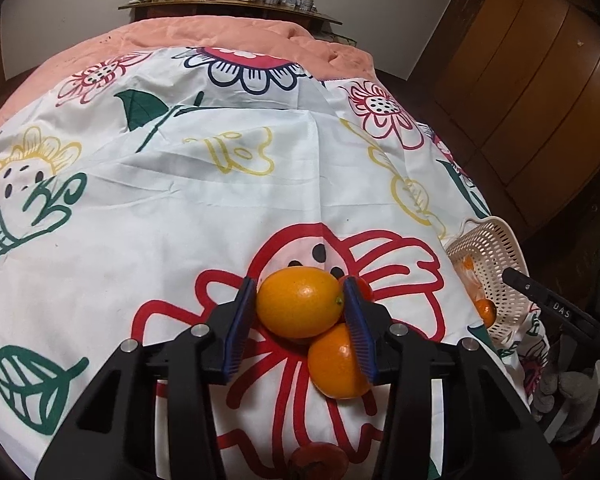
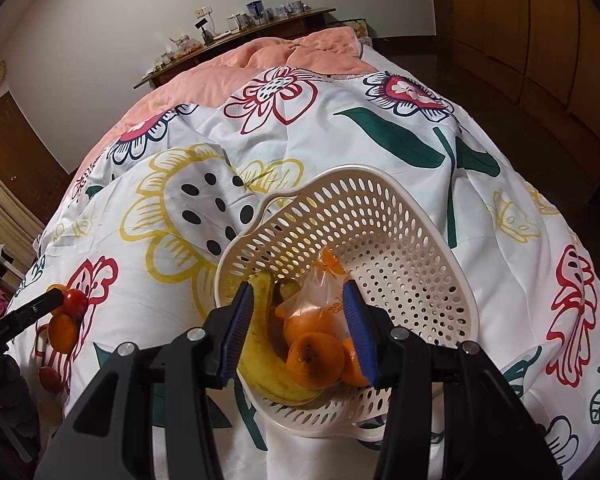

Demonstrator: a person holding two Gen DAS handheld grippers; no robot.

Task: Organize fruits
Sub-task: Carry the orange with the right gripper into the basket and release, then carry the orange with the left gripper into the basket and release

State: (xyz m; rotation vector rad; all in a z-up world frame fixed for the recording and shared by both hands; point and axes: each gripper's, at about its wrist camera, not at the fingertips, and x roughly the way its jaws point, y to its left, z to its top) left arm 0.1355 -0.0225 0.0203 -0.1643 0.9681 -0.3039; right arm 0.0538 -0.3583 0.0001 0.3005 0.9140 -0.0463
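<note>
My left gripper (image 1: 300, 300) is shut on an orange (image 1: 298, 306) that rests on the flowered bedsheet, one blue pad on each side of it. A second orange (image 1: 338, 364) lies against it, and a small red fruit (image 1: 362, 288) peeks out behind the right finger. My right gripper (image 2: 298, 300) hangs open over a white perforated basket (image 2: 420, 200). Below it, between its fingers, lie a banana (image 2: 268, 376), a peeled-looking orange (image 2: 314, 360) and a clear plastic bag (image 2: 320, 300) of orange pieces. The left finger is close beside the banana.
The basket (image 1: 496, 264) stands at the bed's right edge in the left wrist view, with the right gripper's finger (image 1: 556, 312) over it. Another reddish fruit (image 1: 318, 460) lies near the bottom edge. A pink quilt (image 1: 220, 32) covers the far bed, and a cluttered shelf (image 1: 228, 2) lines the wall.
</note>
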